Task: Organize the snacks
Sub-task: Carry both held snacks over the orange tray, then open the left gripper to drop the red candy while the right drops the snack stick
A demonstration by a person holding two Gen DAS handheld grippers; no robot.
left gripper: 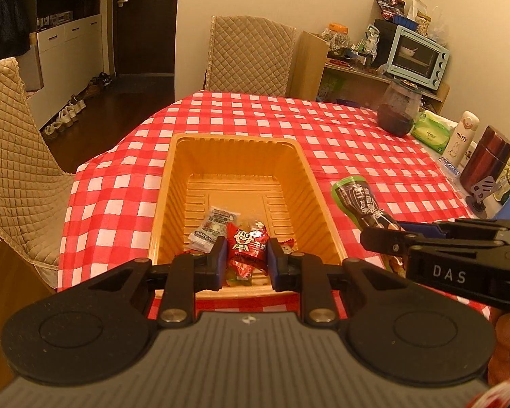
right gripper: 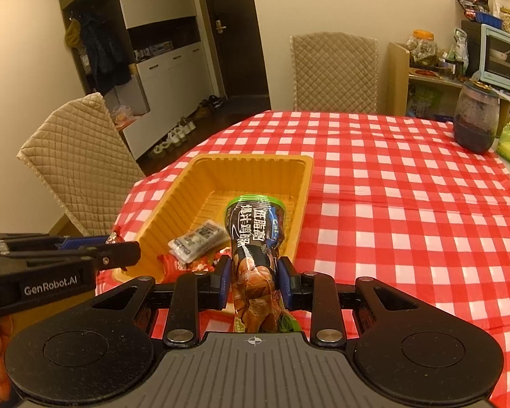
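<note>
1. Clamped between the blue pads of the left gripper (left gripper: 244,258) is a red candy packet (left gripper: 246,244) with a cartoon face, held just above the near end of the yellow tray (left gripper: 173,183).
2. Below it on the tray floor lie a silver-grey wrapped snack (left gripper: 212,227) and more red-wrapped pieces, all bunched at the near end.
3. At the tray's right side, the right gripper (right gripper: 251,280) has its fingers narrowed onto a long dark snack pouch (right gripper: 255,227) with a green top, whose far end reaches over the tray's near right corner.
4. Around the tray spreads a red-and-white checked tablecloth (left gripper: 323,136).
5. Farther off on the cloth stand a dark jar (left gripper: 399,107), a green tissue pack (left gripper: 430,132) and a white Miffy bottle (left gripper: 460,134).
</note>
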